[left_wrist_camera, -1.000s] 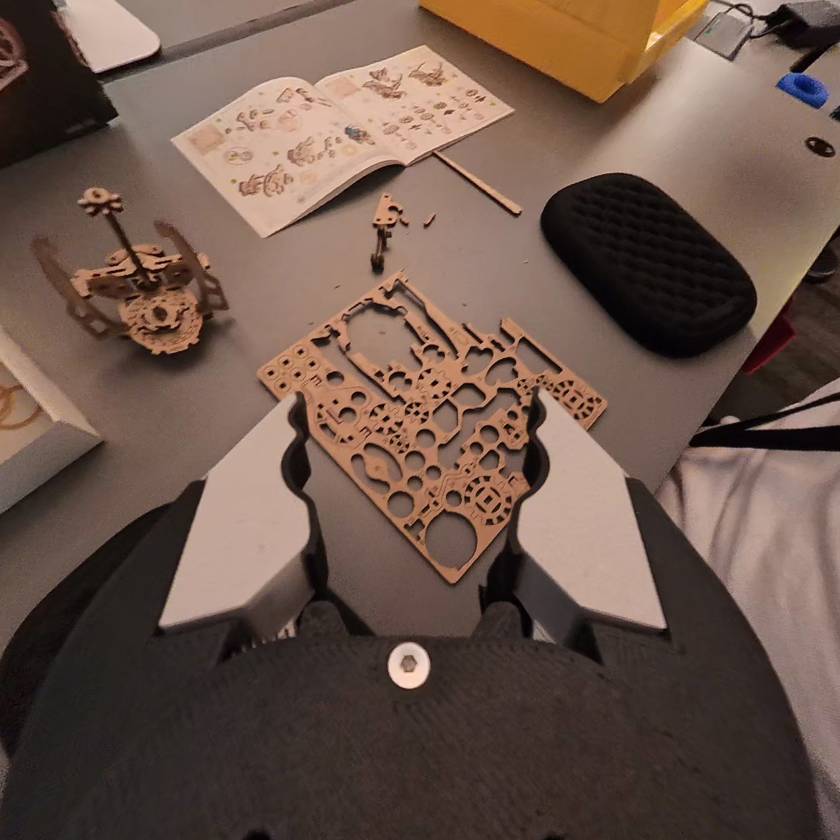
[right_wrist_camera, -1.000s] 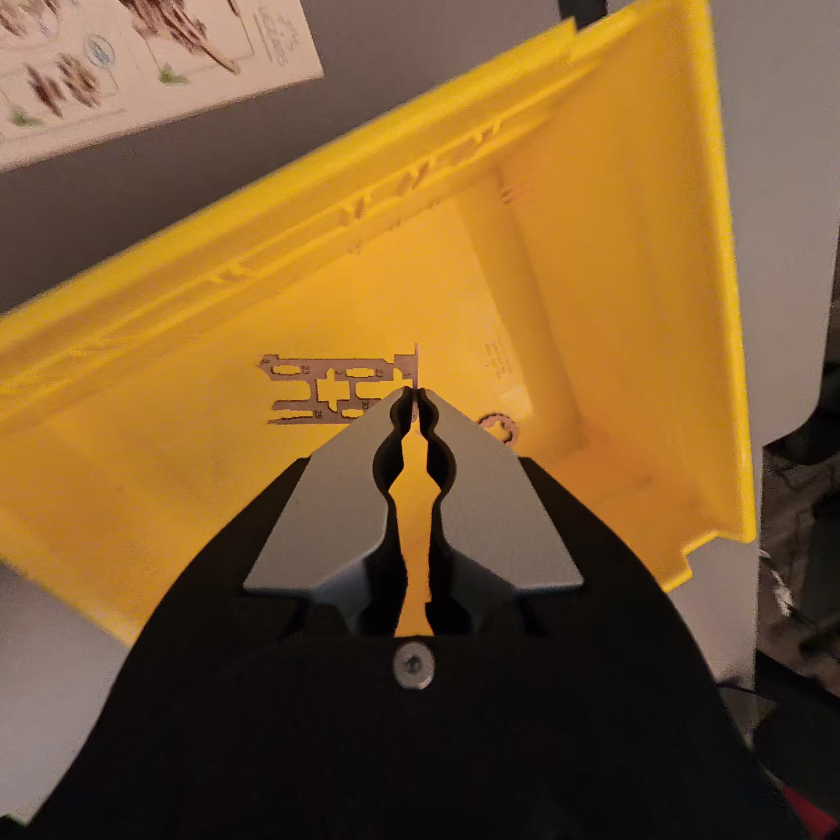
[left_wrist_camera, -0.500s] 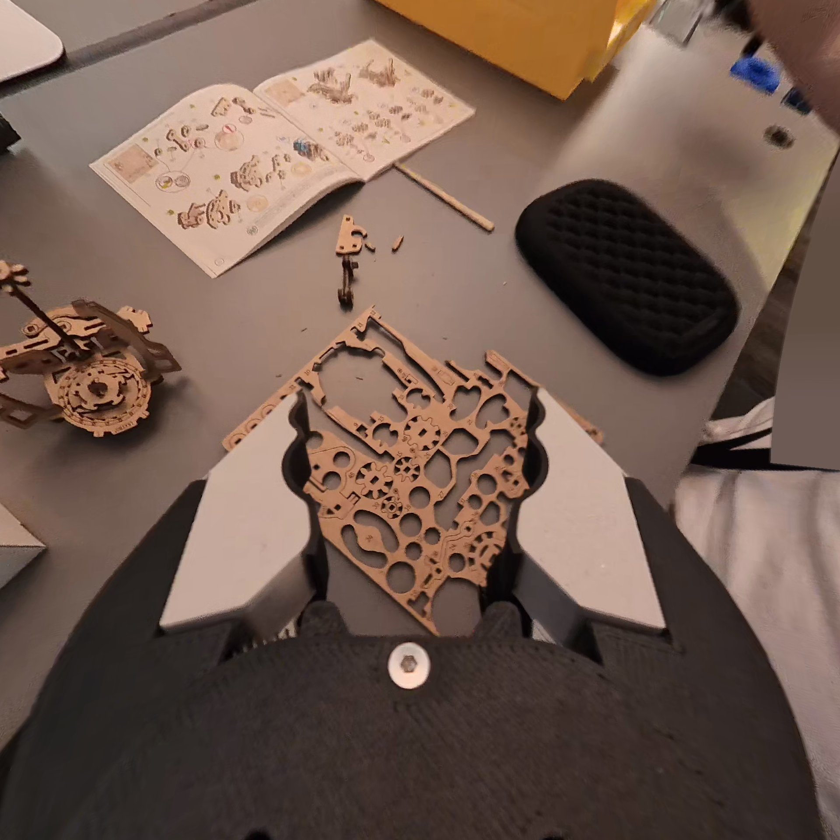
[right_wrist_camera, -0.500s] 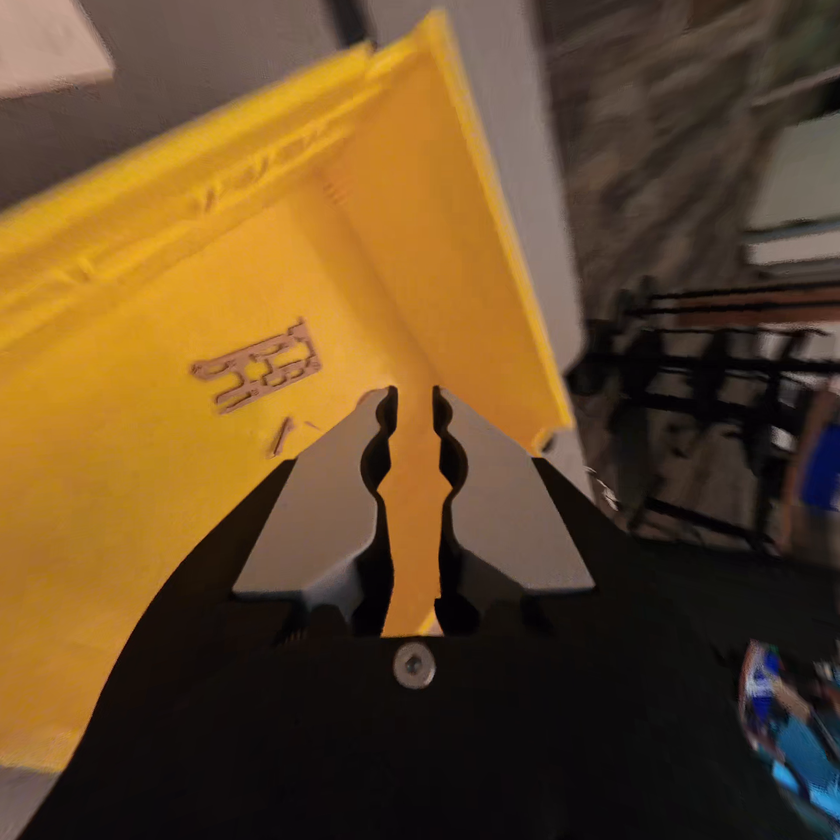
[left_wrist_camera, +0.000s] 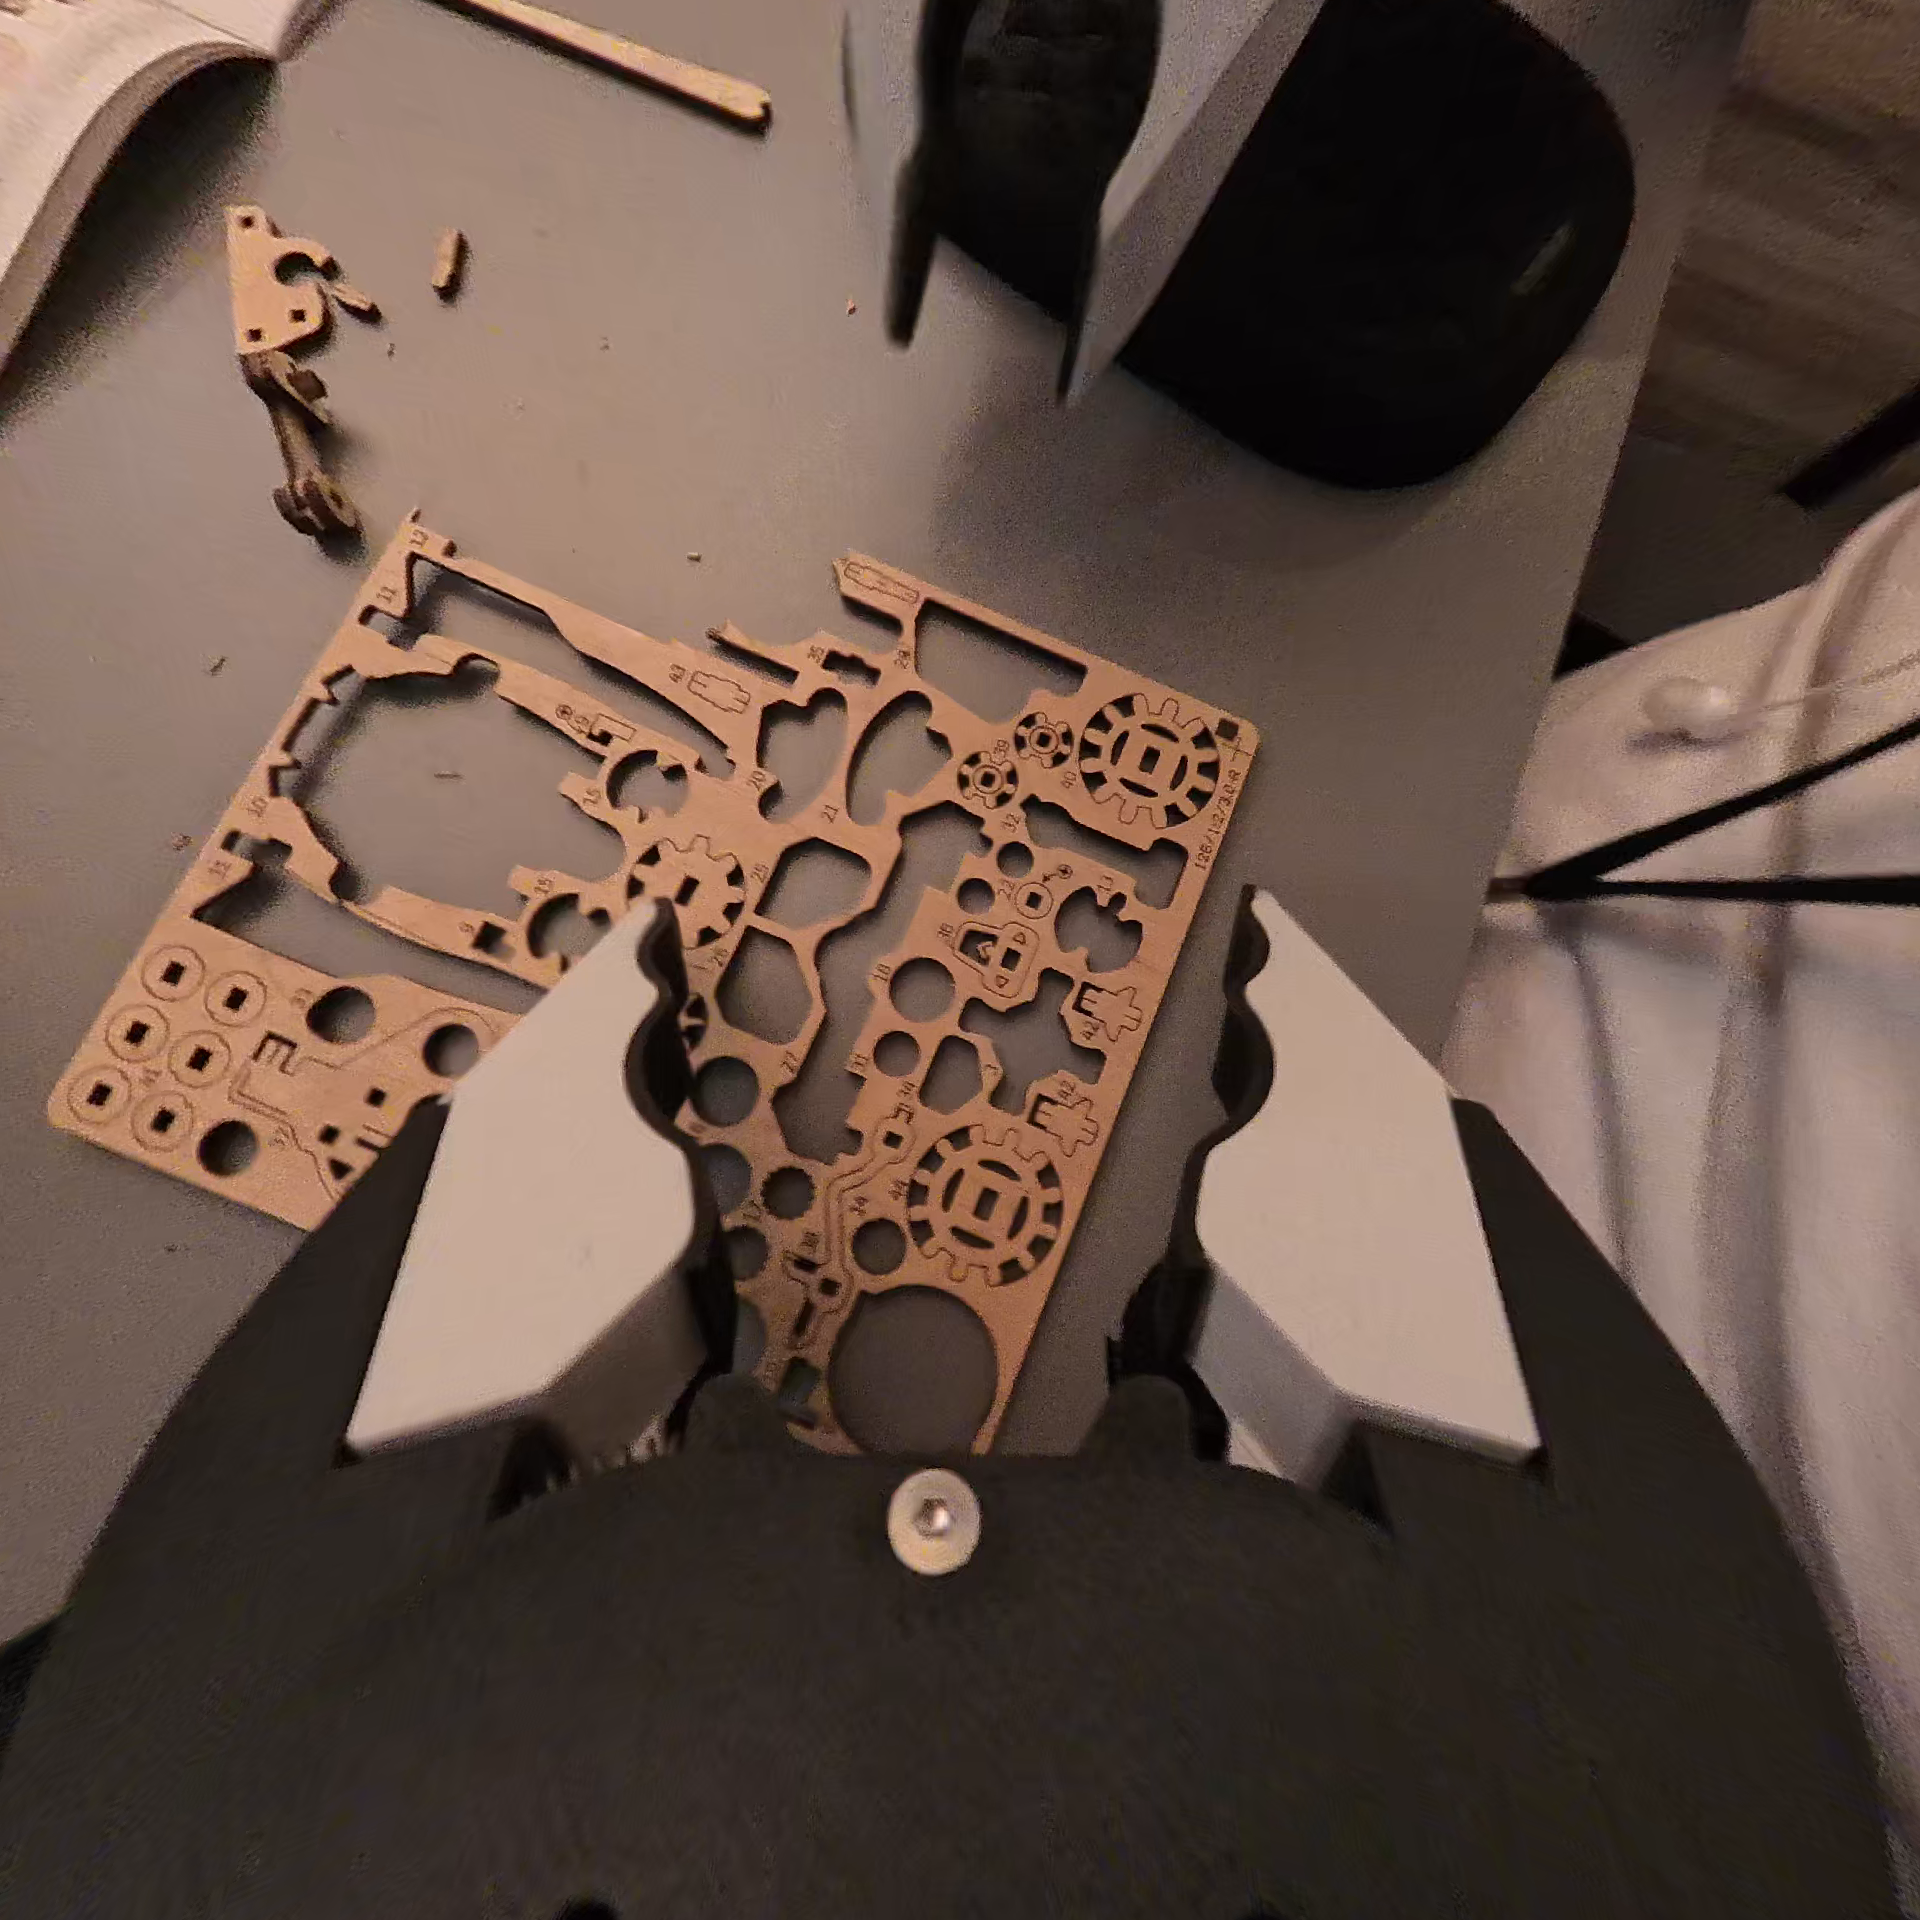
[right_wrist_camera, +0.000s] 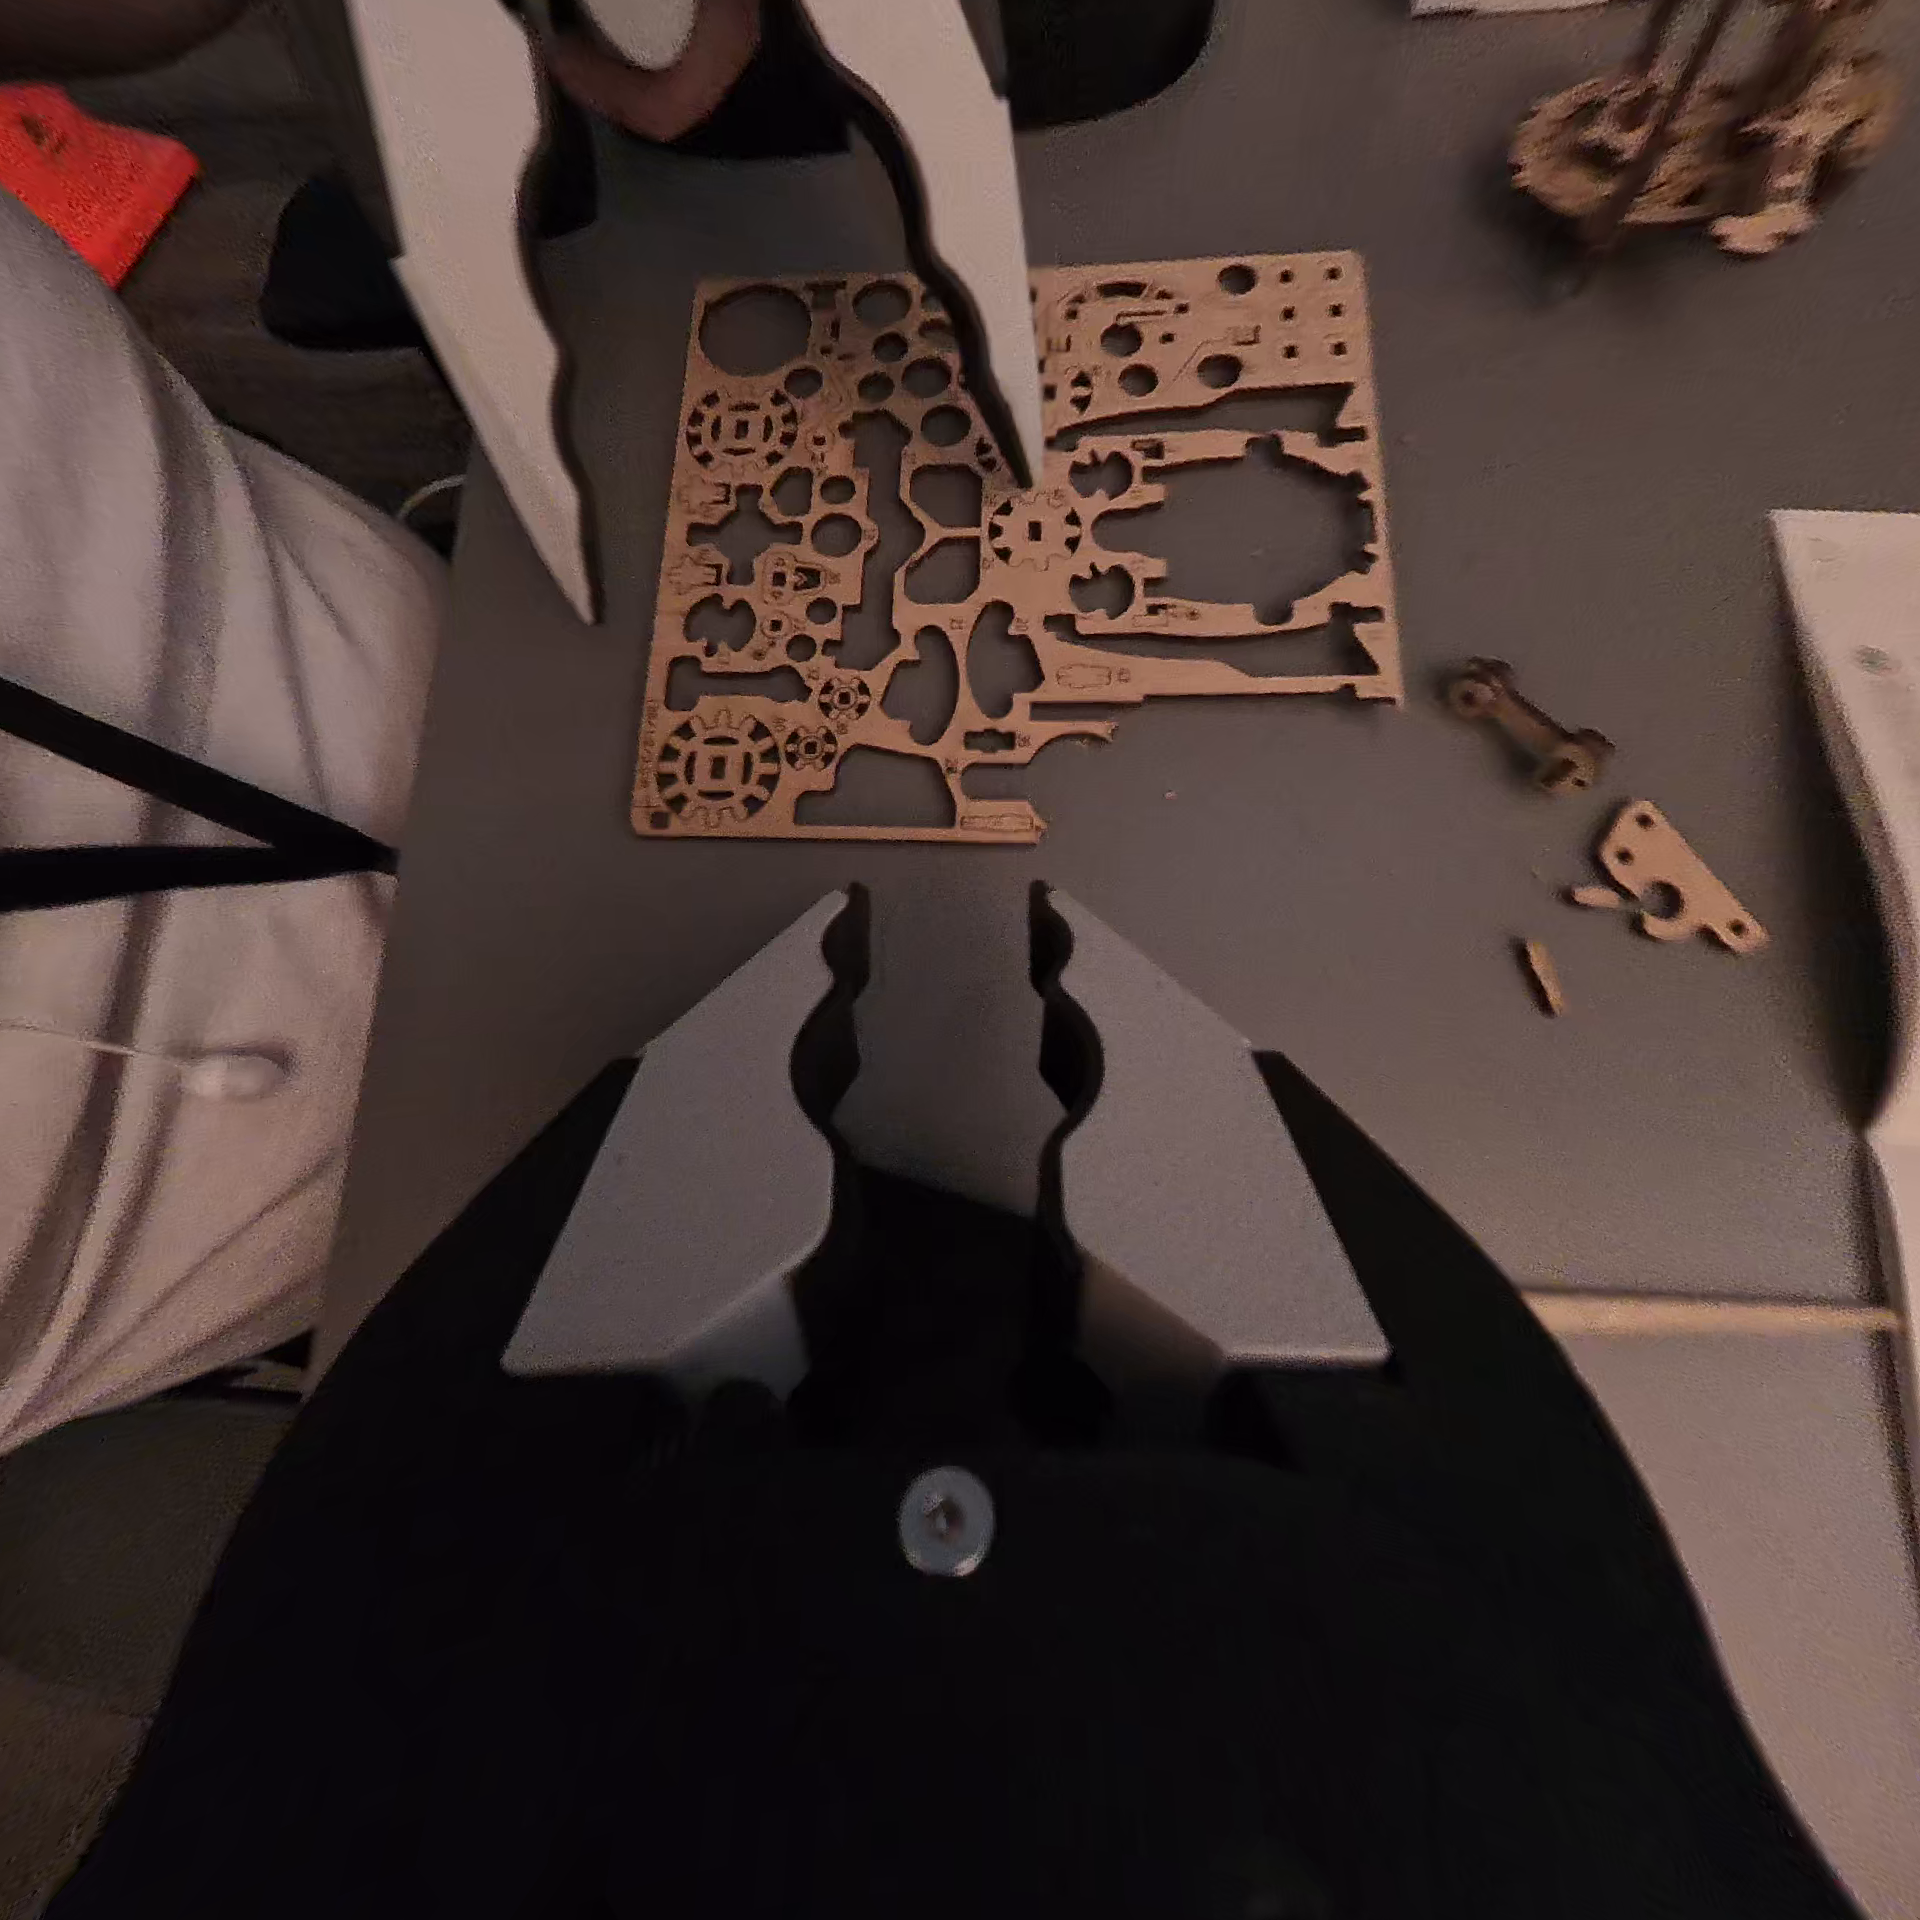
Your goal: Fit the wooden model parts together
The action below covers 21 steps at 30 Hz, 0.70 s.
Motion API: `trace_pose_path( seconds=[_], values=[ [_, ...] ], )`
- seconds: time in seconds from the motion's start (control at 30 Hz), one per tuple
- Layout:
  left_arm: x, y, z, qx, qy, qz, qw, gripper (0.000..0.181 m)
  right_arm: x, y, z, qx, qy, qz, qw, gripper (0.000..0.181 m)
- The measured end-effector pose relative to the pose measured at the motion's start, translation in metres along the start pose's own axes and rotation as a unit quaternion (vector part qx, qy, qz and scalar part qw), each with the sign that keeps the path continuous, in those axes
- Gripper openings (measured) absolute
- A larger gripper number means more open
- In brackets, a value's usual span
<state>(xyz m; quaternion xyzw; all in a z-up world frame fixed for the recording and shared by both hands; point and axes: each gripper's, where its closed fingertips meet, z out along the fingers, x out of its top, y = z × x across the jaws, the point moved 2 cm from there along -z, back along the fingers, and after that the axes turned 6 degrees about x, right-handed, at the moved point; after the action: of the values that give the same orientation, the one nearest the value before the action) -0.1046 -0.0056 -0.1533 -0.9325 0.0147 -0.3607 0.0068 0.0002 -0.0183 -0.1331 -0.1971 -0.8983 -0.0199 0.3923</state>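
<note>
A flat wooden parts sheet (left_wrist_camera: 821, 821) with many punched-out holes lies on the grey table (left_wrist_camera: 644, 416); it also shows in the right wrist view (right_wrist_camera: 1247, 665). My left gripper (left_wrist_camera: 956, 909) is open and empty and hovers over the sheet's near right part, seen from opposite too (right_wrist_camera: 805, 545). My right gripper (right_wrist_camera: 943, 896) is open and empty, just short of the sheet's far edge, blurred in the left wrist view (left_wrist_camera: 987, 358). A partly built wooden model (right_wrist_camera: 1704, 125) stands beyond the sheet.
Loose parts lie beside the sheet: a bracket (left_wrist_camera: 270, 281), a linked piece (left_wrist_camera: 301, 447), a peg (left_wrist_camera: 449, 260) and a wooden stick (left_wrist_camera: 623, 62). A booklet (left_wrist_camera: 83, 104), a black pad (left_wrist_camera: 1403, 260) and a person's white garment (left_wrist_camera: 1714, 1039) border the area. About 9 cm separates my left fingertips from my right.
My right gripper let go of a wooden scrap in the yellow bin, opened, and swung over to face the sheet. My left gripper moved forward and down over the sheet.
</note>
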Motion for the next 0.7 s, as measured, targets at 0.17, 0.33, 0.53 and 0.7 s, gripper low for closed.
trace_pose_path(
  seconds=[0.17, 0.33, 0.53, 0.7],
  values=[
    [-0.003, 0.012, 0.011, 0.044, 0.041, 0.028, 0.998, 0.098, -0.003, 0.004, 0.029, 0.054, -0.033, -0.003, 0.998, 0.045],
    [-0.002, 0.013, 0.015, 0.051, 0.055, 0.032, 0.997, 0.092, -0.008, 0.008, 0.031, 0.053, -0.046, -0.022, 0.997, 0.047],
    [-0.002, 0.018, 0.014, 0.037, 0.063, 0.04, 0.997, 0.07, -0.006, 0.006, 0.035, 0.084, -0.048, -0.089, 0.991, 0.046],
    [-0.003, 0.018, 0.013, 0.031, 0.061, 0.038, 0.997, 0.07, -0.002, 0.014, 0.038, 0.117, -0.084, -0.168, 0.975, 0.043]
  ],
)
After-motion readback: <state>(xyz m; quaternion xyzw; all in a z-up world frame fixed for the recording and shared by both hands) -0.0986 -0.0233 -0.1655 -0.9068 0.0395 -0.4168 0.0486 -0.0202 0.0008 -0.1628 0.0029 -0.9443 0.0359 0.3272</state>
